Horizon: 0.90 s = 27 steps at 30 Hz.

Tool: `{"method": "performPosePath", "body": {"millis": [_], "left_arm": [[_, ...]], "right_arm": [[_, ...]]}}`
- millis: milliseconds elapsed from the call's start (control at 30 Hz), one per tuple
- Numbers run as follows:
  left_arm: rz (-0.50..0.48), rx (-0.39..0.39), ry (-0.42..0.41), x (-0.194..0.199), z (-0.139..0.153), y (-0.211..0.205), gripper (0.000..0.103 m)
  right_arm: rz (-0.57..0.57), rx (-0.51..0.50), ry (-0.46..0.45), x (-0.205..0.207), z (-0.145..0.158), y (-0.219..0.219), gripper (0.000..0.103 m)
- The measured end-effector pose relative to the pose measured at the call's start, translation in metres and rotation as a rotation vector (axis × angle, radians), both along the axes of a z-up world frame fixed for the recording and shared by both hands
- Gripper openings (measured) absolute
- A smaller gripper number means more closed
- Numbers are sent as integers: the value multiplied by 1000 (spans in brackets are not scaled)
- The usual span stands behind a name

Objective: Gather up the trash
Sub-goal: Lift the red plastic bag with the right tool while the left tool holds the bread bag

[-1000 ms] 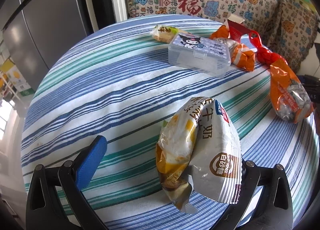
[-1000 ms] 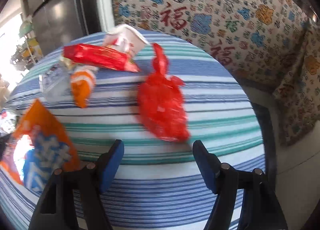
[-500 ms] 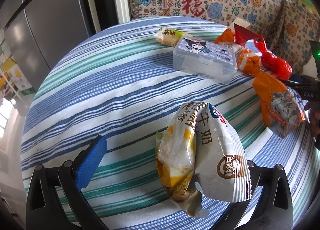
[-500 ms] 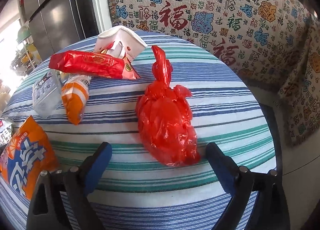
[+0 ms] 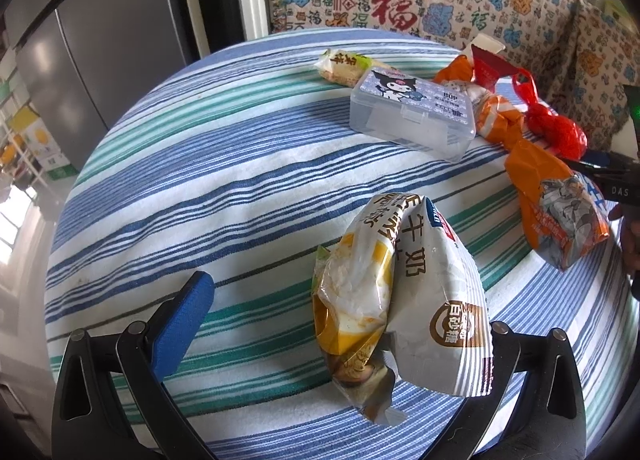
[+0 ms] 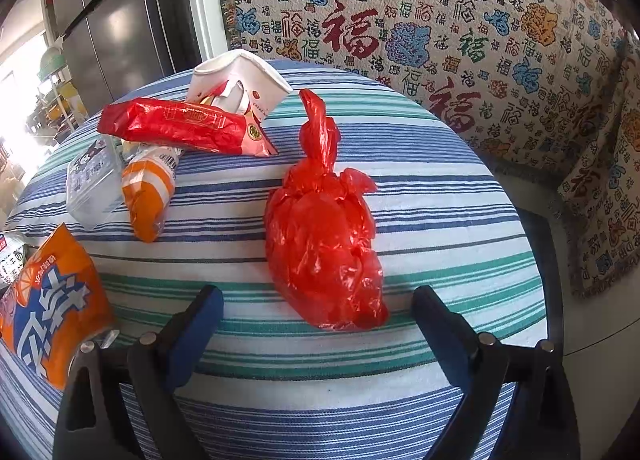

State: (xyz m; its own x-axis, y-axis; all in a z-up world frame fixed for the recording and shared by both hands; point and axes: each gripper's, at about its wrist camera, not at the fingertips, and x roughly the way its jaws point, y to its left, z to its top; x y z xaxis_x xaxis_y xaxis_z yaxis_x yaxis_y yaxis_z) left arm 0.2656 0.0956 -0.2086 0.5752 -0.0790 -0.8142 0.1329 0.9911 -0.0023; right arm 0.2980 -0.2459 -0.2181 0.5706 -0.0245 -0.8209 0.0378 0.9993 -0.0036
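Note:
A crumpled white and yellow snack bag (image 5: 404, 300) lies on the striped tablecloth (image 5: 224, 187) between my left gripper's (image 5: 340, 316) wide-open jaws; it covers the right finger, and whether it touches that finger is unclear. A tied red plastic bag (image 6: 324, 232) lies just ahead of my right gripper (image 6: 316, 316), which is open and empty with one finger on each side of the bag's near end. An orange snack bag (image 6: 52, 300) lies at the left, also in the left wrist view (image 5: 556, 203).
Further back are a clear plastic box with a cartoon lid (image 5: 412, 115), a red wrapper (image 6: 180, 127), an orange-and-white wrapper (image 6: 148, 195), a white paper cup (image 6: 240, 79) and a green-labelled packet (image 5: 344, 65). A patterned sofa cover (image 6: 440, 19) lies beyond the round table's edge.
My right gripper has opened wider and closed in on the red bag. My left gripper has shifted slightly; the snack bag stays between its jaws.

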Motion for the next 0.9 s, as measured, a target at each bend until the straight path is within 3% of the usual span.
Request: {"method": "performPosePath", "body": {"millis": [333,500,600,700,733,767,800,833,867,900], "left_arm": [[13,0,-3,-2,1,1,102],[-19,-60,-10,-7,9,5,97],[-35,-62,-5,-8,9,3,97],[-46,-49,-10,-6,9,-1,97],[-52,-47,-20,-6,10,-3,97],[-57,-42,-35,-7,12,-5,96],[-60,-33,-43,-8,13,-6,84],[-67,-32,-44,-7,13,-6,73],[-82,-59,-28,-6,12,-5,54],[-69,-63,-30,-7,11,-3,51]], "right_arm": [[1,5,0,0,2,-1,98],[26,16,21,1,5,-3,96],[31,57,-12,4,14,-4,96],[41,20,-39,8,19,5,96],[40,9,-38,10,18,7,88],[41,9,-30,13,15,7,60],[42,27,3,17,10,6,38],[28,17,-2,17,11,6,30],[21,22,-5,16,13,4,28],[18,51,-5,16,15,1,27]]}}
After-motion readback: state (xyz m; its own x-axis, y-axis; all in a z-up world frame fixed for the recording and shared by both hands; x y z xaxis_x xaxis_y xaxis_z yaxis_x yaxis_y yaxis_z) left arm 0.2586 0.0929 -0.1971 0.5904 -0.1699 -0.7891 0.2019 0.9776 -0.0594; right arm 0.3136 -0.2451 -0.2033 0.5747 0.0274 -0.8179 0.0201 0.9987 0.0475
